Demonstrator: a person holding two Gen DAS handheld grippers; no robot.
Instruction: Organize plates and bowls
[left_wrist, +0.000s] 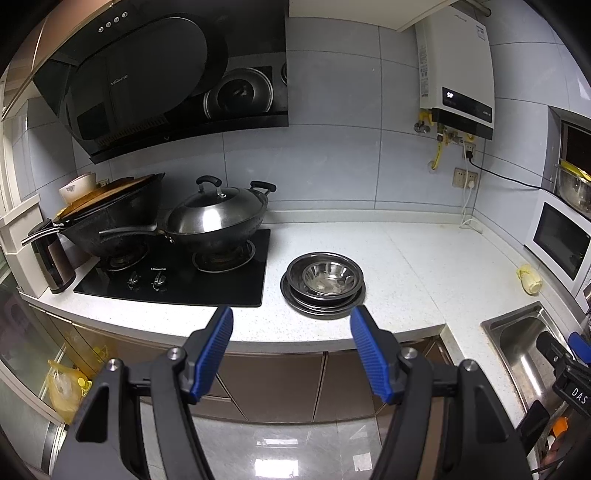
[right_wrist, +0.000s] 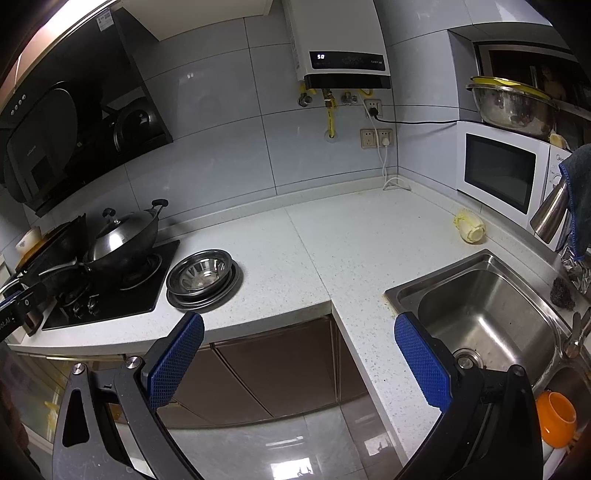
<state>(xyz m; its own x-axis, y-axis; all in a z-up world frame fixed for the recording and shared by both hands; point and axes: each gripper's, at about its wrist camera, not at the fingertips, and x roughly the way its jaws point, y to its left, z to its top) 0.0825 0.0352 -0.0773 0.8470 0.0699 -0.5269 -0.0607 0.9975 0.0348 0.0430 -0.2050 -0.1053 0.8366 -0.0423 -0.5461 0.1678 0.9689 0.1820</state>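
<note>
A stack of steel plates with a steel bowl (left_wrist: 330, 277) nested on top stands on the white counter just right of the hob; in the right wrist view the stack (right_wrist: 203, 278) sits at the left of centre. My left gripper (left_wrist: 291, 317) is open and empty, held in front of the counter edge, short of the stack. My right gripper (right_wrist: 299, 325) is open and empty, held off the counter's inner corner between the stack and the sink (right_wrist: 487, 314). The right gripper also shows at the right edge of the left wrist view (left_wrist: 569, 354).
A black hob (left_wrist: 177, 277) carries a lidded wok (left_wrist: 218, 218) and a dark wok (left_wrist: 114, 218). A white microwave (right_wrist: 502, 171) stands at the right with a steel basin (right_wrist: 513, 103) above. A pale cabbage piece (right_wrist: 469, 226) lies on the counter. An orange cup (right_wrist: 557, 413) sits by the sink.
</note>
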